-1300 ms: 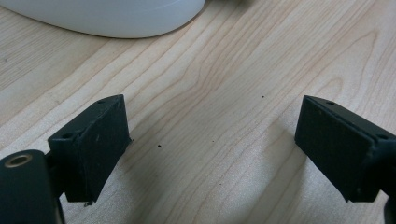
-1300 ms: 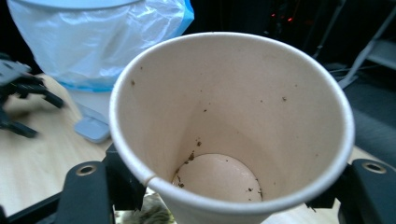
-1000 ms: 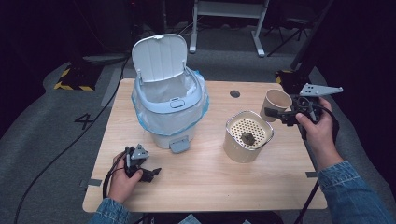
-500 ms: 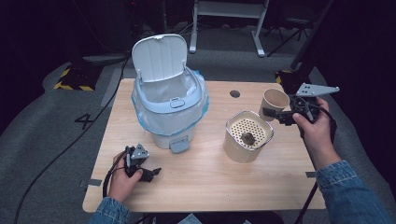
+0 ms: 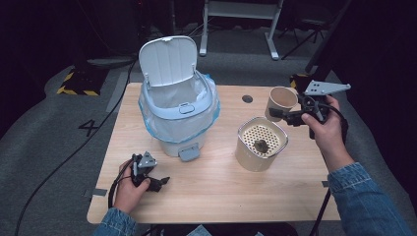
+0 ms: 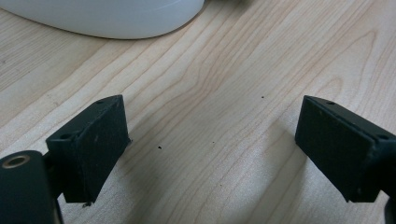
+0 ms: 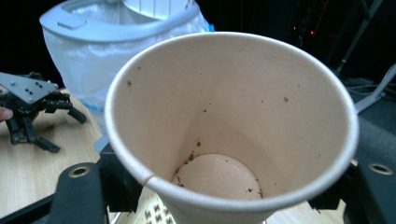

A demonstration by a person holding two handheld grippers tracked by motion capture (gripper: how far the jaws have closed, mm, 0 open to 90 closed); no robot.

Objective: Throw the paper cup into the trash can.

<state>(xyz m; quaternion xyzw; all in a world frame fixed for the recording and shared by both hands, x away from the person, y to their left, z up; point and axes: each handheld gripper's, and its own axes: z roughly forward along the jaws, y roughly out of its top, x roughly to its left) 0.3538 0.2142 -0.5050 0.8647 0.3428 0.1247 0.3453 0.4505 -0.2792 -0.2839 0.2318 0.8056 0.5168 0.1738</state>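
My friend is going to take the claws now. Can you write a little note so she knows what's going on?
Right claw: closed around the paper cup, held tipped above the table's far right; its jaws have just been easing open. Inside, the cup has only crumbs left.
Left claw: open, holding nothing, resting on the table in front of the bin.
Strainer pot: a dark clump sits on its holed insert.
White bin: lid up, bag in.
Done, it seems: cup emptied.
Left, probably: put the cup down or bin it.
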